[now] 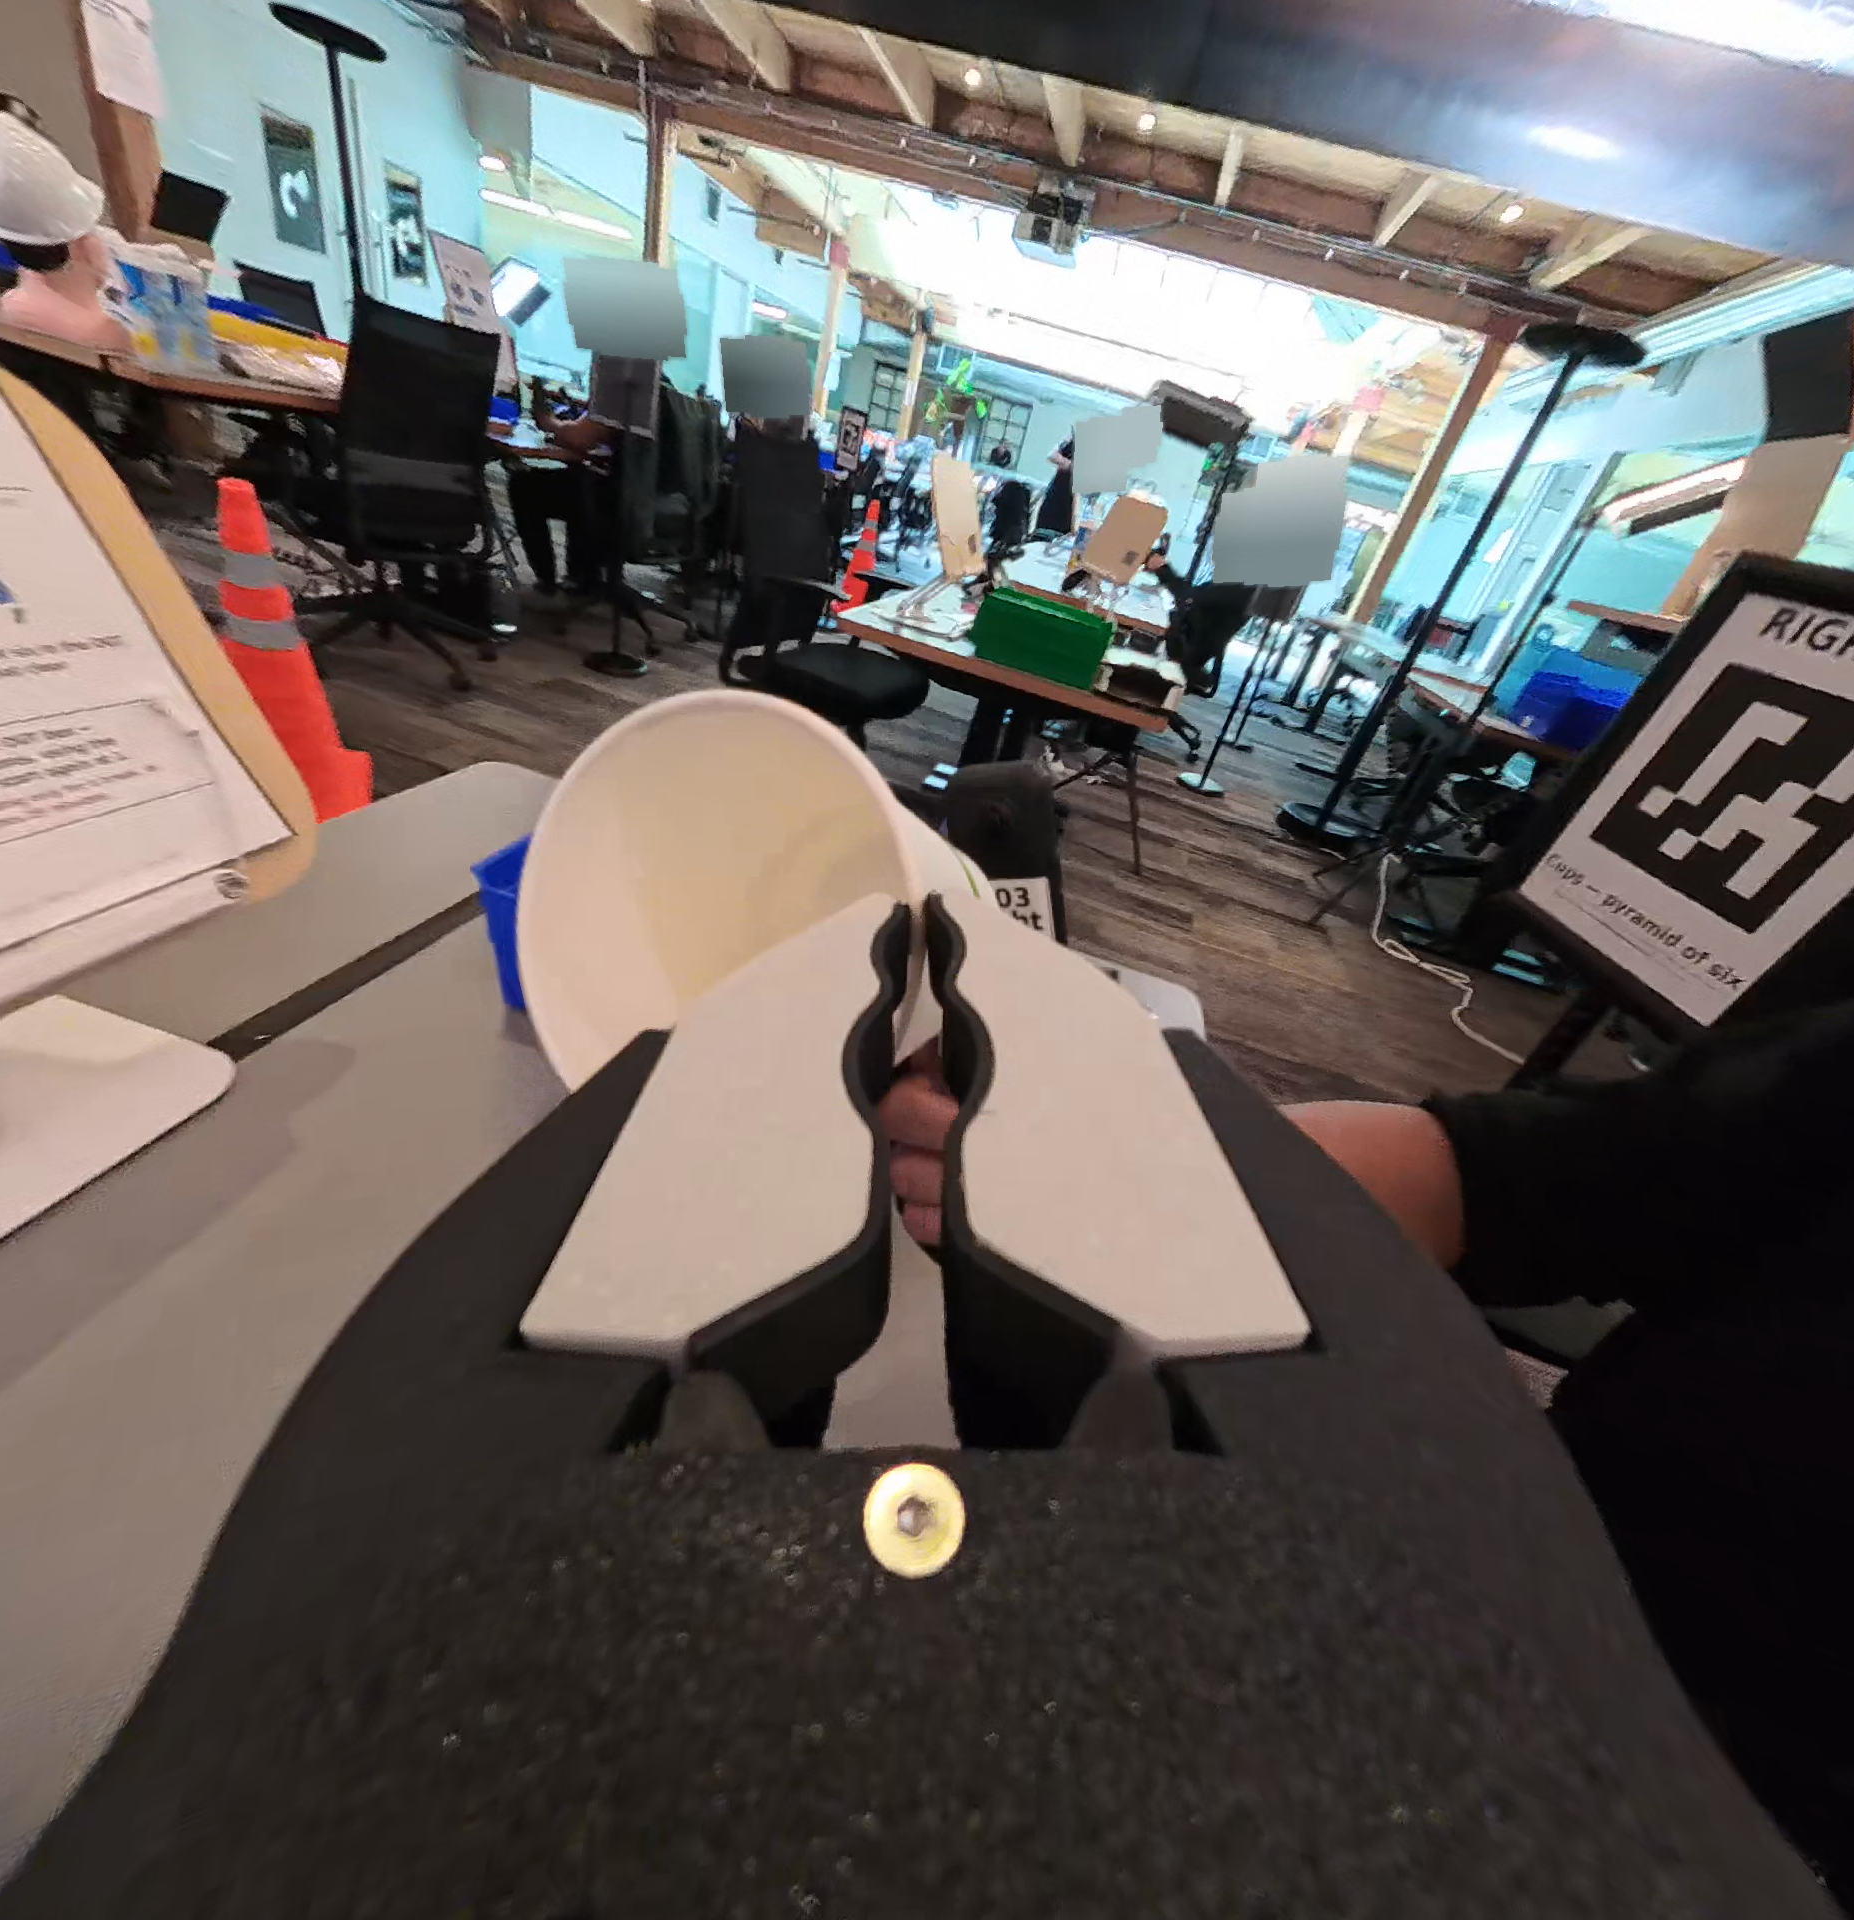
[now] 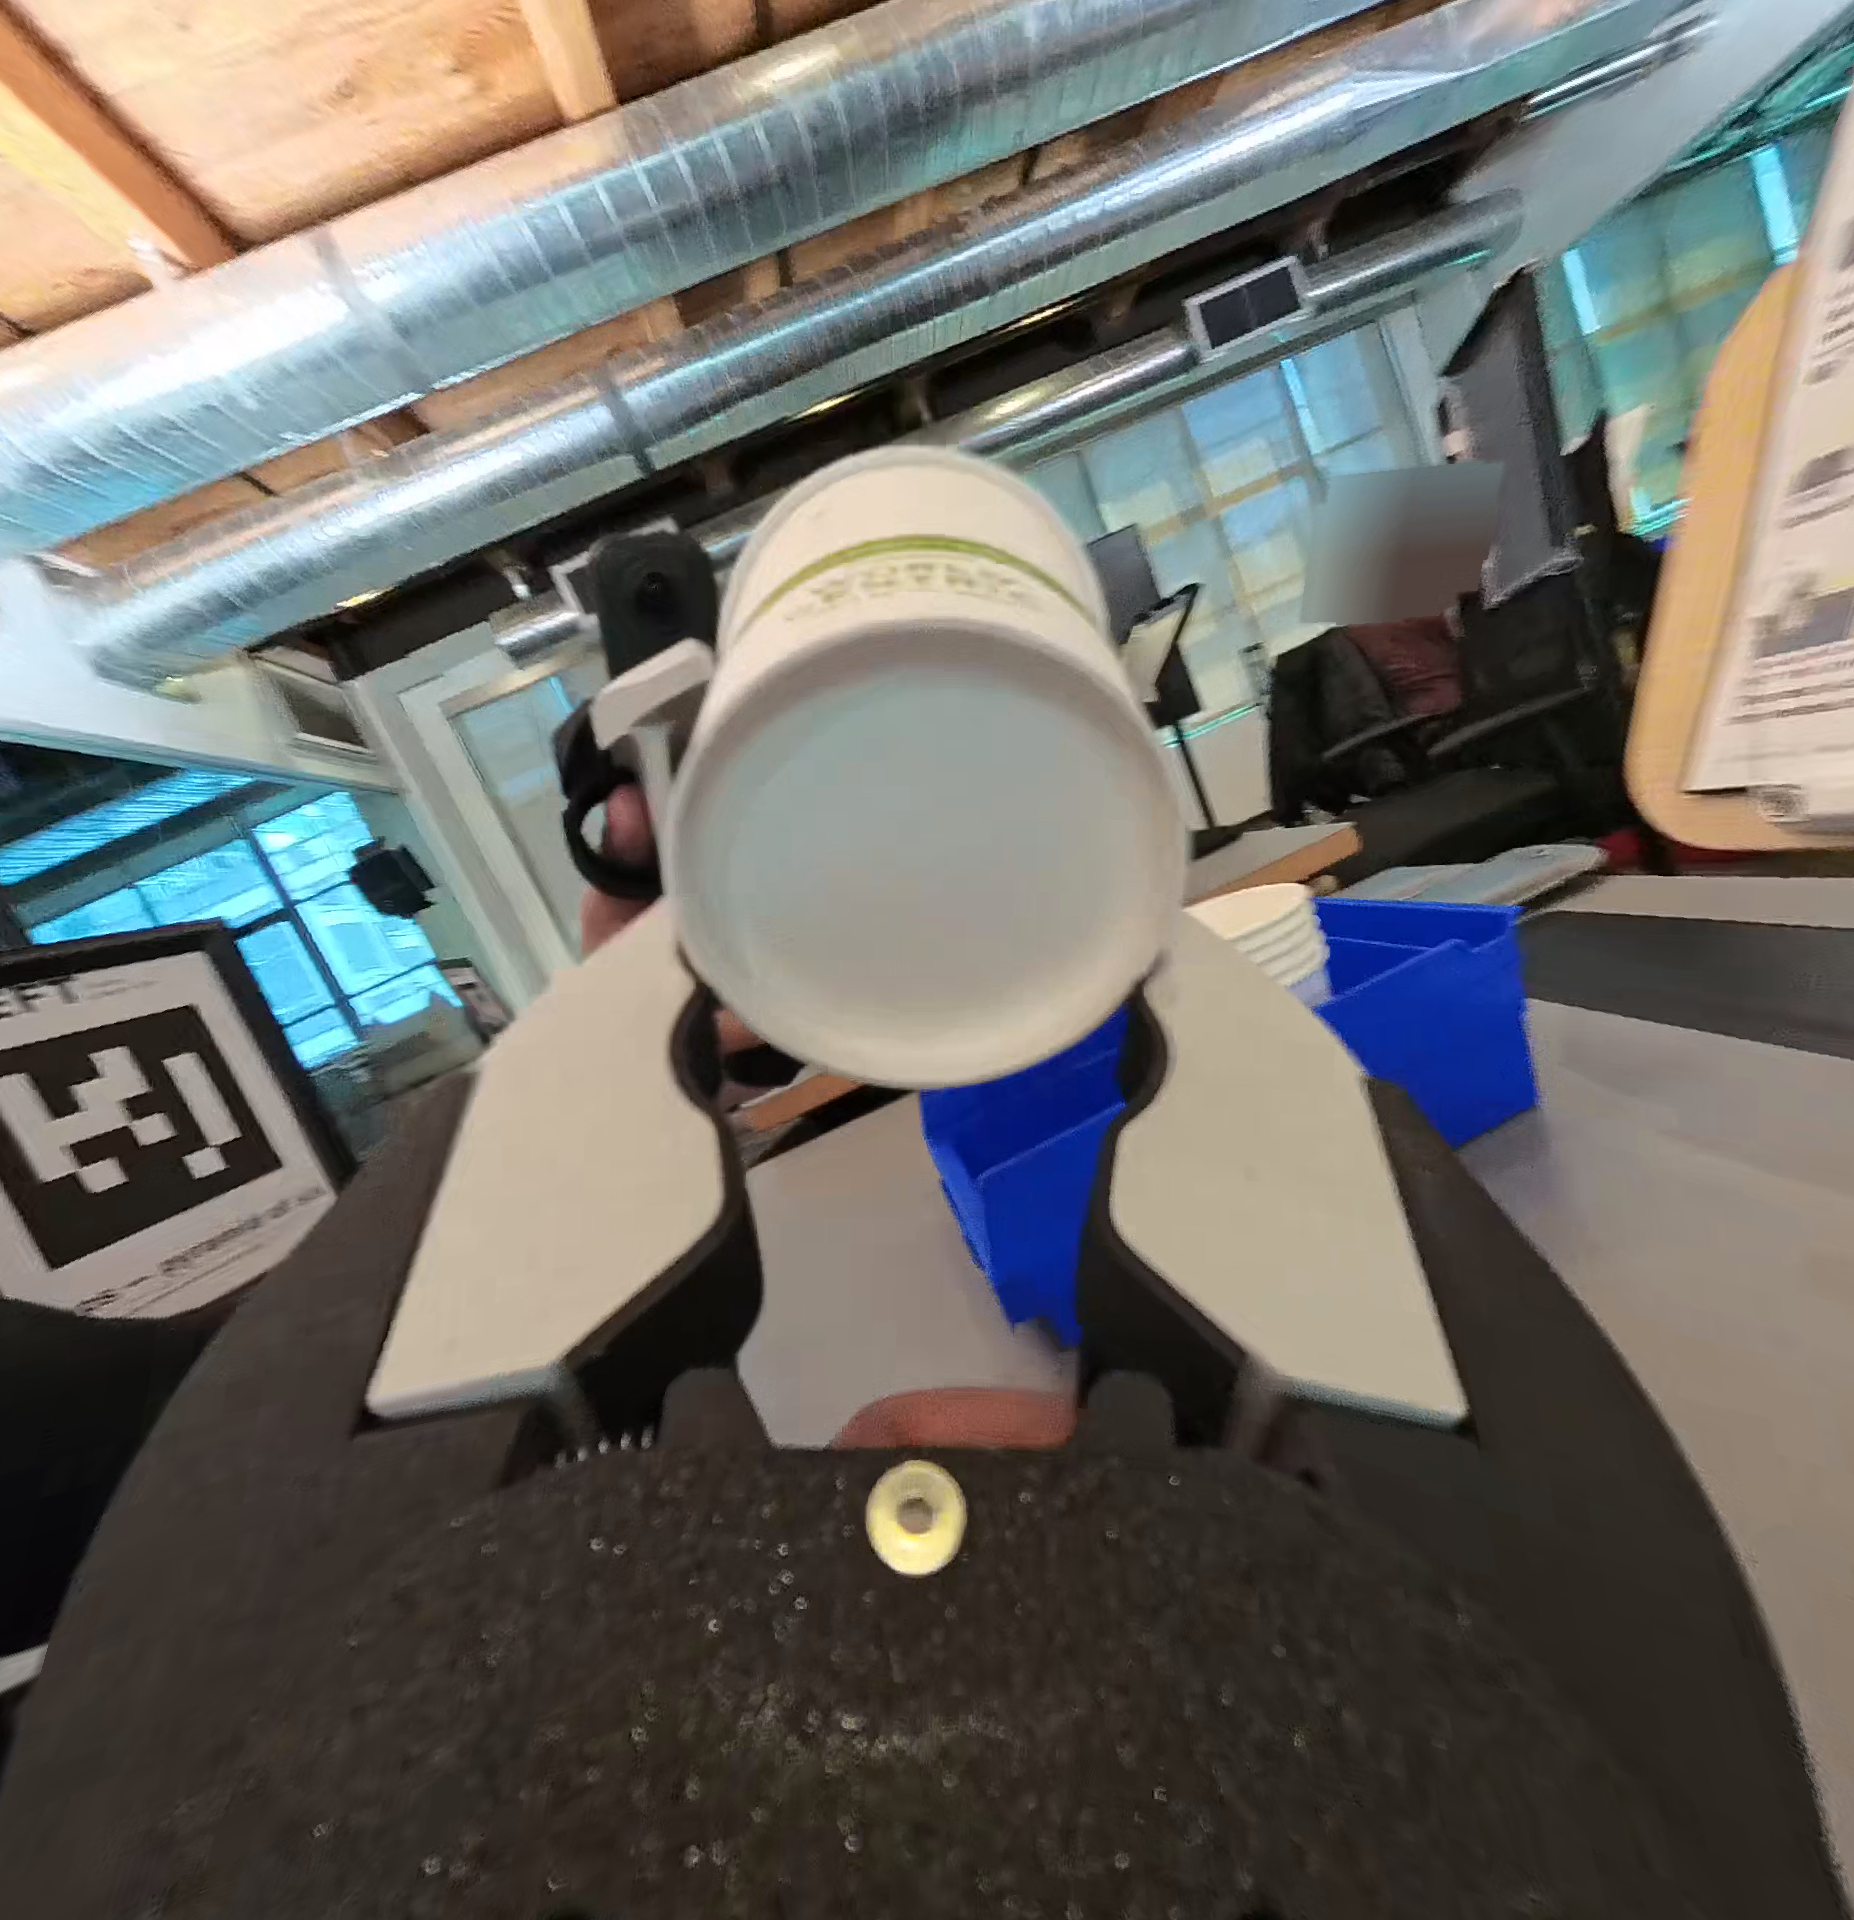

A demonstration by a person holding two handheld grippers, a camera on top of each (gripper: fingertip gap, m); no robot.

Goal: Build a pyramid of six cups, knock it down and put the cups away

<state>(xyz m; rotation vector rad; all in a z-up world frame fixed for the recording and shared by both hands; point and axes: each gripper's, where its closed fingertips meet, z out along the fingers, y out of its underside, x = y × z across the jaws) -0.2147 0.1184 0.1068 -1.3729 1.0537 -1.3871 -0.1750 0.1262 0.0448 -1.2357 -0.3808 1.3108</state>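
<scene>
Cup held between two grippers

Left gripper [image 1: 923, 925] pinches the paper cup [image 1: 694, 862] rim; right gripper [image 2: 928, 997] is spread around its base. Nested cups [image 2: 1266, 930] beside the blue bin [image 2: 1422, 1029]: probably putting away.

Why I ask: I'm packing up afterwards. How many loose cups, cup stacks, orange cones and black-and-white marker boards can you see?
Loose cup: 1, pinched in the left tool
Stack of cups: 1
Orange cones: 2
Marker boards: 2
Total: 6
</scene>
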